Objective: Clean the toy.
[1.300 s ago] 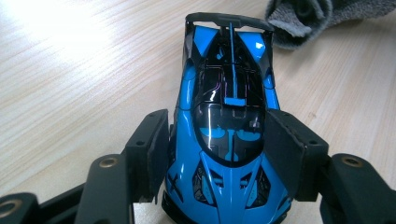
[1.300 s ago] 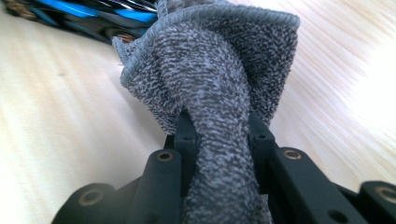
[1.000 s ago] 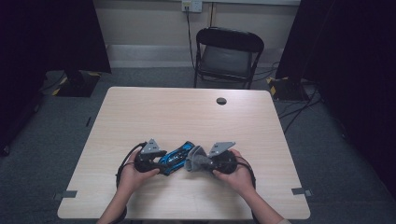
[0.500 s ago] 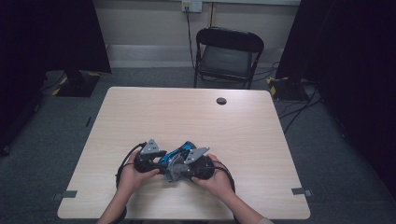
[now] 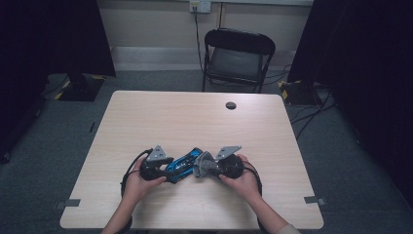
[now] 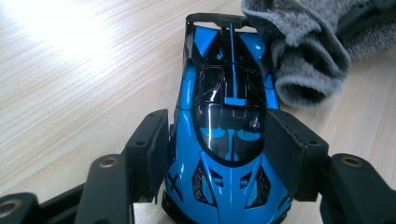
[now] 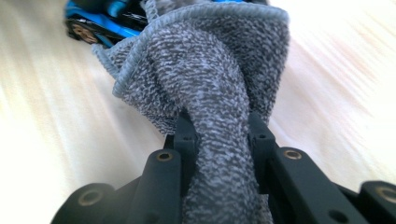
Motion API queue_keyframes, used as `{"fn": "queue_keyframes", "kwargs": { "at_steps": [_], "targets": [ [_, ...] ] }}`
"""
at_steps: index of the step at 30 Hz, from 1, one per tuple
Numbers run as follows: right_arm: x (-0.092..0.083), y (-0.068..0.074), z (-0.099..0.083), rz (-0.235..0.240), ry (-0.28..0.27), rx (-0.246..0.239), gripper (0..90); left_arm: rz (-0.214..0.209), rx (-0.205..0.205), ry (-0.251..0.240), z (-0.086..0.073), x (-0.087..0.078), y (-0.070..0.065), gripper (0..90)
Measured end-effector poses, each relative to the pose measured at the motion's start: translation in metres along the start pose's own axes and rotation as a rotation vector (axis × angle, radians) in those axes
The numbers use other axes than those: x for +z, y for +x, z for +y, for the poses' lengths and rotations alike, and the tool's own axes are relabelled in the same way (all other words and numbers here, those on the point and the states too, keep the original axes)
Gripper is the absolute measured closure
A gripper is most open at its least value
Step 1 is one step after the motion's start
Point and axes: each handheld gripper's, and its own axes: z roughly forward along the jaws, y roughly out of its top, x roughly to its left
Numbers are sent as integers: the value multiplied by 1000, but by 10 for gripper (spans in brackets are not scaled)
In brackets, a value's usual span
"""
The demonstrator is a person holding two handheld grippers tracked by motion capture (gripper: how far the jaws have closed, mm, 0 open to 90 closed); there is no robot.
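A blue and black toy car (image 5: 182, 165) lies on the wooden table (image 5: 204, 122) near its front edge. My left gripper (image 6: 217, 151) is shut on the car's front half (image 6: 224, 135), one pad on each side. My right gripper (image 7: 219, 135) is shut on a bunched grey cloth (image 7: 215, 74), which hangs over its jaws. In the high view the cloth (image 5: 203, 165) rests against the car's rear end, with the right gripper (image 5: 214, 165) just right of it and the left gripper (image 5: 163, 168) at the car's other end. In the right gripper view the car (image 7: 102, 18) shows behind the cloth.
A small black disc (image 5: 231, 105) lies at the far middle of the table. A black folding chair (image 5: 236, 56) stands beyond the far edge. The table's left, right and far parts are bare wood.
The right hand swung left with the cloth along the car, then drew back to the right, so the cloth now sits at the car's rear. The left hand and car stayed put.
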Motion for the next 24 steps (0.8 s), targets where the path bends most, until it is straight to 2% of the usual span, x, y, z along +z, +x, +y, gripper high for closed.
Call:
{"fn": "queue_keyframes", "kwargs": {
  "at_steps": [4, 6, 10, 13, 19, 20, 22, 24],
  "targets": [
    [-2, -6, -2, -16, 1, 1, 719, -1, -2, 1, 0, 0, 0, 412],
    [-5, -9, -2, -39, 2, 7, 719, 0, 0, 1, 0, 0, 0, 412],
    [-14, -18, -8, -57, -8, 25, 719, 1, -1, 3, 0, 0, 0, 412],
    [-23, -27, -16, -82, -10, 48, 719, -13, -12, 0, 0, 1, 0, 411],
    [-36, -42, -38, -117, -3, 107, 719, -11, -25, 3, 1, 1, 0, 406],
    [-36, -43, -41, -121, 1, 113, 719, -6, -17, 10, 2, 1, 1, 399],
    [-36, -45, -45, -119, -4, 122, 719, 19, -6, 20, 4, 1, 1, 336],
    [-35, -45, -46, -122, -2, 118, 719, 14, -25, 21, 7, 1, -1, 236]
  ]
}}
